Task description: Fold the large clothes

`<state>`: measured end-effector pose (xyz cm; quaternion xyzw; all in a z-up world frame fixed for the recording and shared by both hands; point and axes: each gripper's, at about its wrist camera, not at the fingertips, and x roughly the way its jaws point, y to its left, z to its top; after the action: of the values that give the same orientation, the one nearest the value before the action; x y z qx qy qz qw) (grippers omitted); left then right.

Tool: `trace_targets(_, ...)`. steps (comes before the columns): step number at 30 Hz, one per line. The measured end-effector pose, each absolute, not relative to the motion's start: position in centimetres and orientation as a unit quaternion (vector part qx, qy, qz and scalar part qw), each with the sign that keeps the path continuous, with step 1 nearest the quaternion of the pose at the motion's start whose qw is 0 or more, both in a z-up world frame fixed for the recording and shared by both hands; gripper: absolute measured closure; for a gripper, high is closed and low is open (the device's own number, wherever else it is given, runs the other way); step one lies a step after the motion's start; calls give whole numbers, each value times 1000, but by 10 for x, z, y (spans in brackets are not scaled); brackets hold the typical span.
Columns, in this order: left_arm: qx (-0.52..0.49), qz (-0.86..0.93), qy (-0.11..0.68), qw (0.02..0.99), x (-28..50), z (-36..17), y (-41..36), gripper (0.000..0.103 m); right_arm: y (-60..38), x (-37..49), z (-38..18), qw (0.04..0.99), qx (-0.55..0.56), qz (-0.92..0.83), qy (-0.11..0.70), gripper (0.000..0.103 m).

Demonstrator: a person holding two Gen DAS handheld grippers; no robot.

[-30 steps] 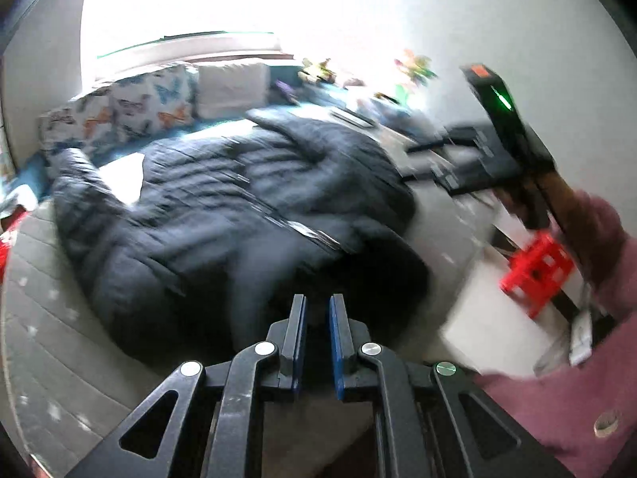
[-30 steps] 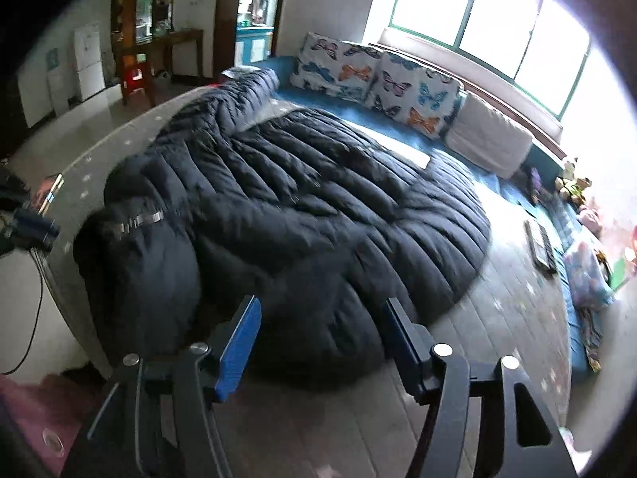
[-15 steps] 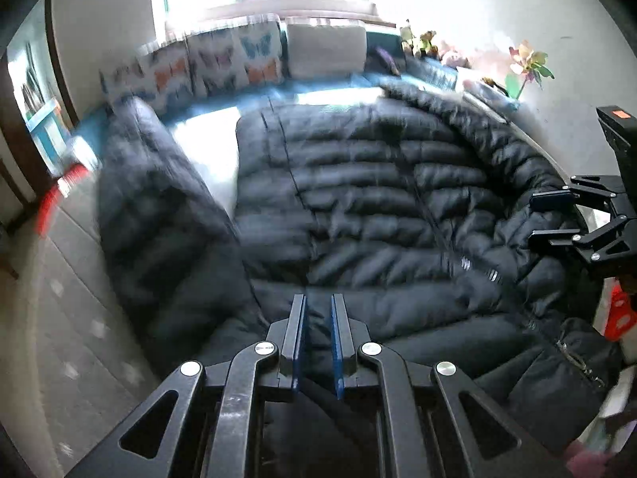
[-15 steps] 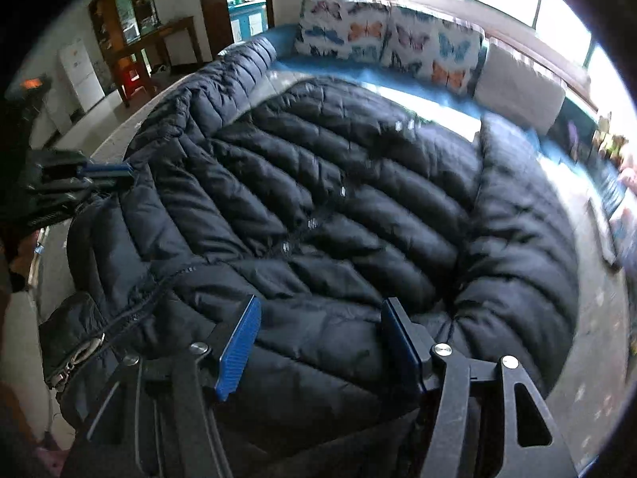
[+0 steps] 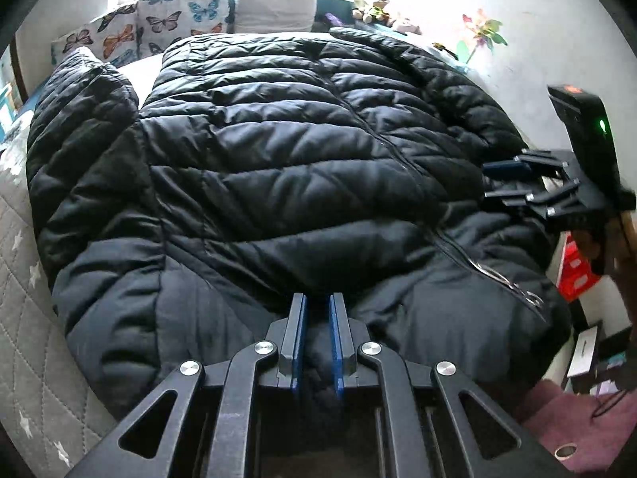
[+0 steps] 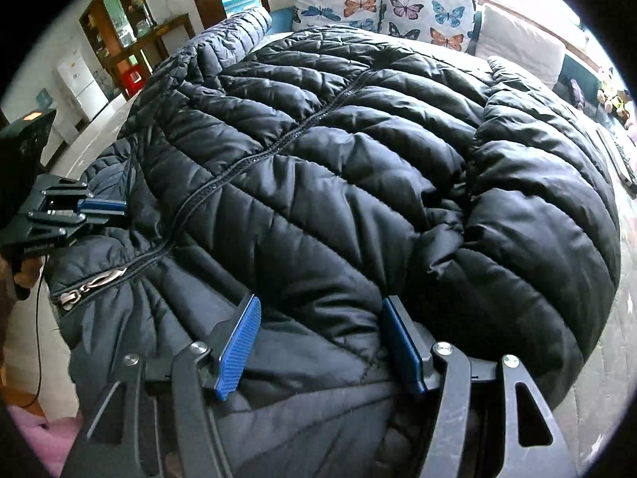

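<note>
The puffy black quilted down jacket point(image 5: 278, 167) lies spread across the grey quilted bed point(image 5: 24, 318). The left hand-held gripper point(image 5: 317, 314) pinches its near hem; the right hand-held gripper point(image 6: 318, 330) gapes wide over the hem. I'd guess the slippery shell could slide free when lifted one-sided.

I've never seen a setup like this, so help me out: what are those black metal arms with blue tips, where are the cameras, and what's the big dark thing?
There is no robot. A person holds a two-finger gripper in each hand, and each carries a camera looking along its fingers. The left gripper is shut on the near edge of a black puffer jacket, spread zipped on a grey quilted bed. The right gripper is open, its blue pads either side of a fold of jacket. Butterfly cushions line the far edge.
</note>
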<state>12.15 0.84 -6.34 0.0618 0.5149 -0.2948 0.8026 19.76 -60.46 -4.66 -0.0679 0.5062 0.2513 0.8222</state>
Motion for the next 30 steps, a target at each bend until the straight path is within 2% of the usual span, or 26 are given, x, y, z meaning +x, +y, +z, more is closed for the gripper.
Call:
trace_targets(3,45,-303,523,795,128,-62,12,90,-607,205,-30,814,-67,260,515,34)
trace_targets(11,61,-310,516,796,127,-61,9,90,-606,280,7,846,-58,230,478,34)
trace_targets(21,54,-316,514,795,127,-62,12,89,-606,380,-25,843,-16,156,515,34)
trace_targets(30,56,-317,509,798,125,-62,13,89,-686,365,-32,848,4,15,530,34)
